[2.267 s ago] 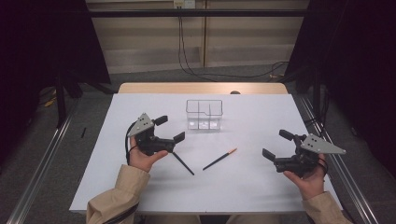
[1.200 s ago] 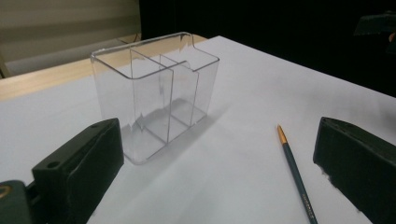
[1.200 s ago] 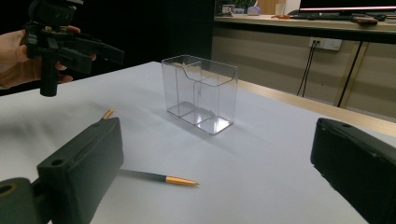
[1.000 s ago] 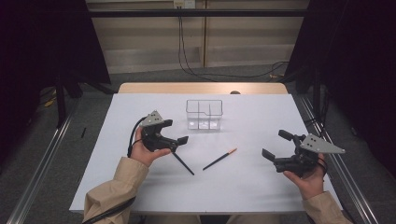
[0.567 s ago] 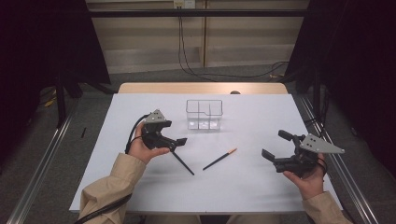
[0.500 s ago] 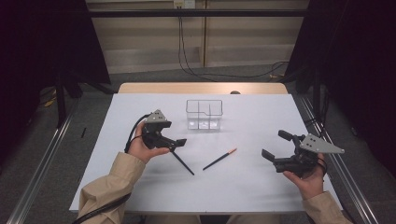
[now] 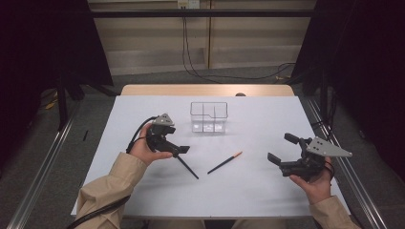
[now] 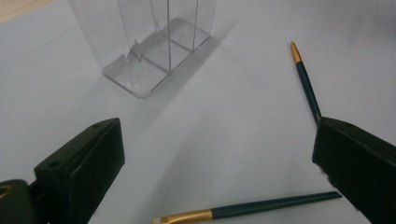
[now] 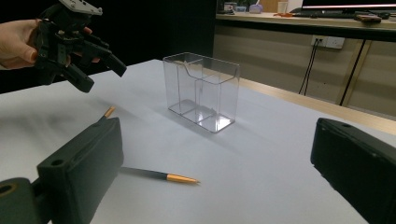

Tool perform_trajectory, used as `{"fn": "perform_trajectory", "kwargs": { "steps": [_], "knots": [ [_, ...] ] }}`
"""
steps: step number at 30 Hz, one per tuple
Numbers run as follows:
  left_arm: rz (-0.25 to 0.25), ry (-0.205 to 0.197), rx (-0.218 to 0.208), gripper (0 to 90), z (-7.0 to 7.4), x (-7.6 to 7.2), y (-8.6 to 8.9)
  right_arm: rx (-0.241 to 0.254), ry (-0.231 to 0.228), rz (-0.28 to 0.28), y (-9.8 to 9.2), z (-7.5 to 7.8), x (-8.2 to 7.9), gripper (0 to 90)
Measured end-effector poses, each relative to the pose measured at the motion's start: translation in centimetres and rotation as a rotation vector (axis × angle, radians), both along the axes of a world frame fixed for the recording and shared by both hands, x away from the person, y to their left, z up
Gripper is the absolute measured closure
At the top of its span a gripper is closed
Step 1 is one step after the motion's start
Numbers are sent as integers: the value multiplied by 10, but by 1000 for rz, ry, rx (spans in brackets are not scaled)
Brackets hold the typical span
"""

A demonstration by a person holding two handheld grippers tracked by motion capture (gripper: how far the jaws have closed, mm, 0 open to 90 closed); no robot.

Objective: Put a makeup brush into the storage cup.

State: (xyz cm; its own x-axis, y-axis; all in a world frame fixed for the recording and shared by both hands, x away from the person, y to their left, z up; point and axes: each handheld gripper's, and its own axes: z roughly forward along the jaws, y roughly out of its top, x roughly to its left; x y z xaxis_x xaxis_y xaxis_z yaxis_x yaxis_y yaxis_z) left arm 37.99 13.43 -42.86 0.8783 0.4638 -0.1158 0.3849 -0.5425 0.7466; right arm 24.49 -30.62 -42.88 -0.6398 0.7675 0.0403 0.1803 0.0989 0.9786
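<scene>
1. My left tongs (image 7: 177,151) hang with jaws spread wide, gripping nothing, on the near left side of the clear organizer (image 7: 208,116).
2. Just under them lies the dark brush (image 7: 187,166) on the counter (image 7: 248,191), untouched; it sits nearer me than the organizer.
3. The second brush (image 7: 224,162), gold-tipped, lies apart to its right, also nearer me than the organizer.
4. My right tongs (image 7: 279,149) gape open and empty, well right of the organizer.
</scene>
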Motion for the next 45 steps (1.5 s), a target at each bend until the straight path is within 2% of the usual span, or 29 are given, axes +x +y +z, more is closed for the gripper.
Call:
{"fn": "perform_trajectory", "kwargs": {
  "steps": [3,4,5,7,9,15,16,18,23,29,30,33,34,40,41,43,45],
  "knots": [
    [-20,-4,48,22,1,1,-2,0,-1,0,0,0,0,21],
    [-20,-4,48,25,1,1,-2,0,-1,-1,0,0,0,21],
    [-32,7,69,26,2,2,-2,0,0,0,0,0,0,21],
    [-30,11,70,27,2,2,-3,0,-1,-1,0,0,0,21],
    [-46,24,106,27,3,4,-2,0,0,0,0,0,0,21],
    [-63,42,144,32,3,6,-3,-1,2,1,1,0,0,21],
    [-84,37,169,33,3,7,-4,-1,3,2,0,0,0,21],
    [-86,42,176,33,4,6,-4,-2,2,1,0,0,0,21],
    [-116,60,238,35,3,6,-9,-1,0,-3,-1,0,0,21],
    [-144,59,270,44,4,8,-9,-4,3,2,0,-1,0,21],
    [-150,64,288,44,3,9,-9,-4,4,1,0,-1,0,21],
    [-153,70,305,44,3,10,-9,-2,0,-1,0,0,0,21],
    [-164,73,328,44,2,11,-9,-2,0,-2,-1,0,0,22],
    [-169,81,350,45,2,11,-10,-3,2,0,0,-1,0,21],
    [-184,80,374,45,2,11,-11,-5,2,1,0,-1,0,22],
    [-188,80,380,45,2,12,-11,-5,3,2,0,-1,0,22],
    [-197,70,407,45,2,12,-12,-3,2,0,0,-1,0,22]
  ]
}}
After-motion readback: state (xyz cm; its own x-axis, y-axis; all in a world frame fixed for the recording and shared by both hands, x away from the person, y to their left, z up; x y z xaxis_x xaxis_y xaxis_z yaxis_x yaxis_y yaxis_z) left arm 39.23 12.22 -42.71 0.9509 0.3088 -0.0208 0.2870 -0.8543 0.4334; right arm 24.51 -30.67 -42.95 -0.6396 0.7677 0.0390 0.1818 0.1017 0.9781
